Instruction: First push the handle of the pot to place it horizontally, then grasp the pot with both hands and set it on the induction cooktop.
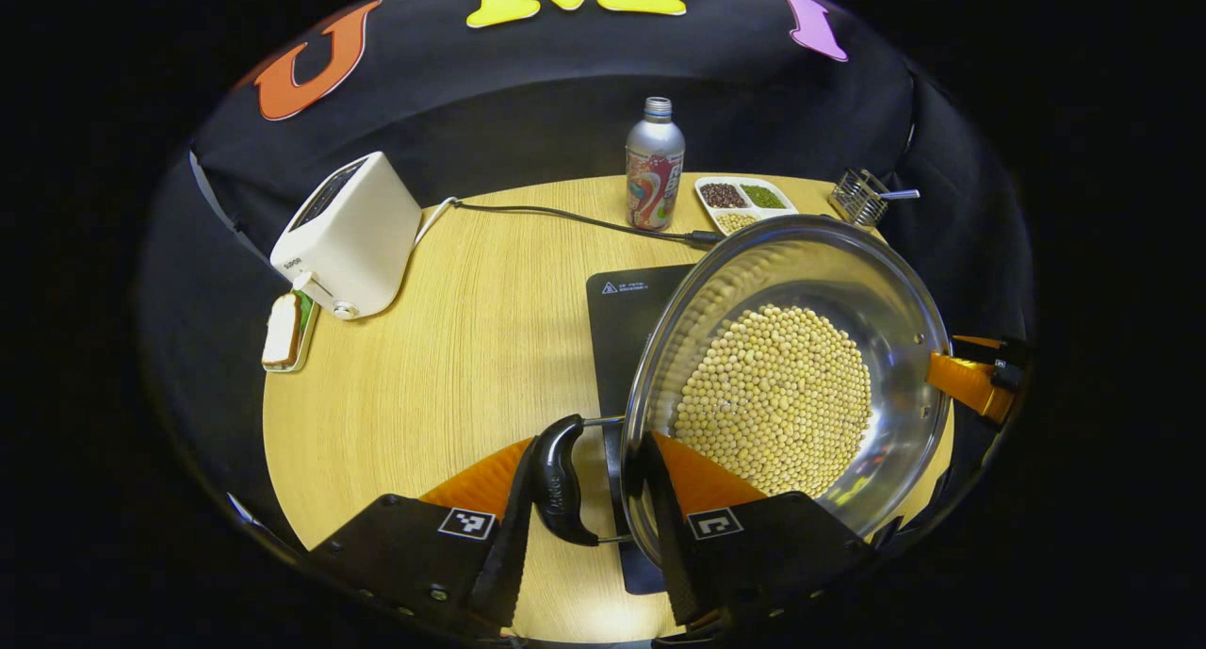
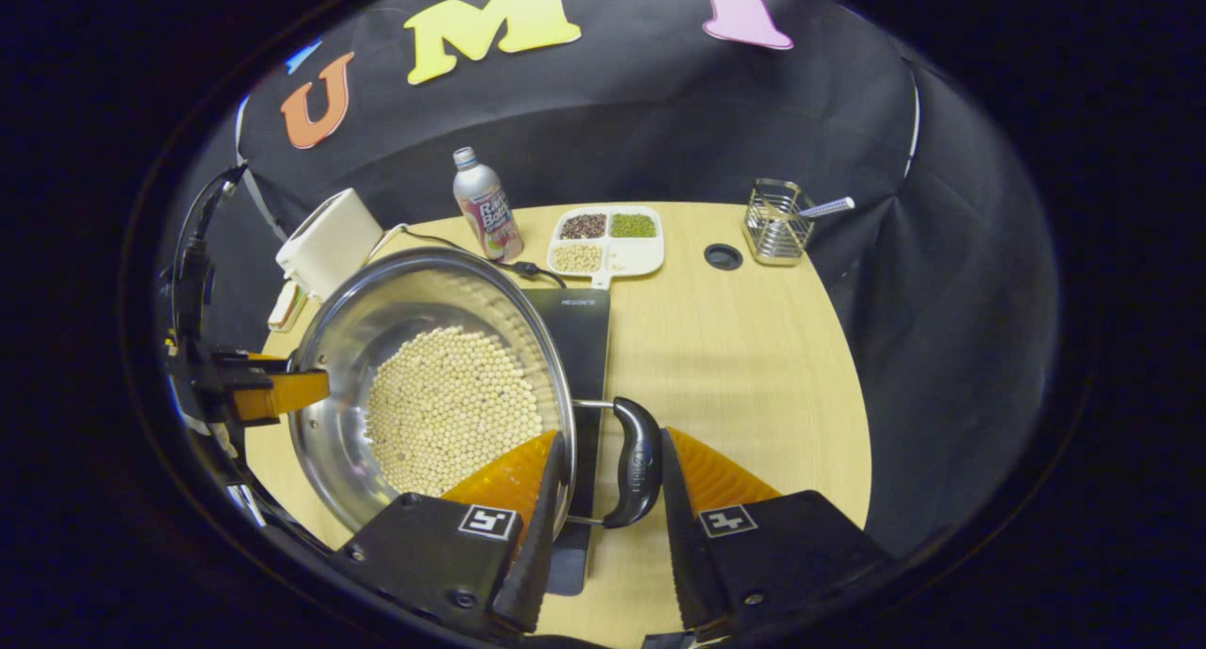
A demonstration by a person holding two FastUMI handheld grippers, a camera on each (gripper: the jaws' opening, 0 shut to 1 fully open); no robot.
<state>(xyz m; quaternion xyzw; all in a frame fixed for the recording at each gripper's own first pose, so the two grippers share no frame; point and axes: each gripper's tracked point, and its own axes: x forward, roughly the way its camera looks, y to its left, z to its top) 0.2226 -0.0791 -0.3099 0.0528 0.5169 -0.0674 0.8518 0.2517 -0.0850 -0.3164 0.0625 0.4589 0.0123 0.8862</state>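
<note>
I have the pot [image 1: 787, 385] over the cooktop [image 1: 629, 319], its steel bowl holding a bed of pale beans [image 1: 774, 413]; I cannot tell whether its base touches the glass or hangs just above it. In the left gripper view my left claw [image 1: 584, 498] is narrowed around the pot's black side handle [image 1: 558, 479], one finger on the outer side of the handle and the other at the pot's rim, though I cannot tell if both press on it. In the right gripper view my right claw [image 2: 603, 489] brackets the opposite handle [image 2: 636, 461] the same way, narrow, with one finger against the pot wall and the other just beside the handle's outer face. From each camera the far claw's orange finger shows at the pot's opposite rim. Beyond the pot, toward the wall, stand a bottle [image 1: 655, 164] and a divided tray [image 2: 608, 237] of grains, with a black cord [image 1: 565, 218] running past the bottle toward the cooktop. Left of the pot in the left gripper view sits a white toaster [image 1: 347, 236] with a slice of bread [image 1: 283, 329] just beside it. A wire rack [image 2: 777, 222] stands at the bench [image 1: 452, 366] edge, well apart from the pot on its right
</note>
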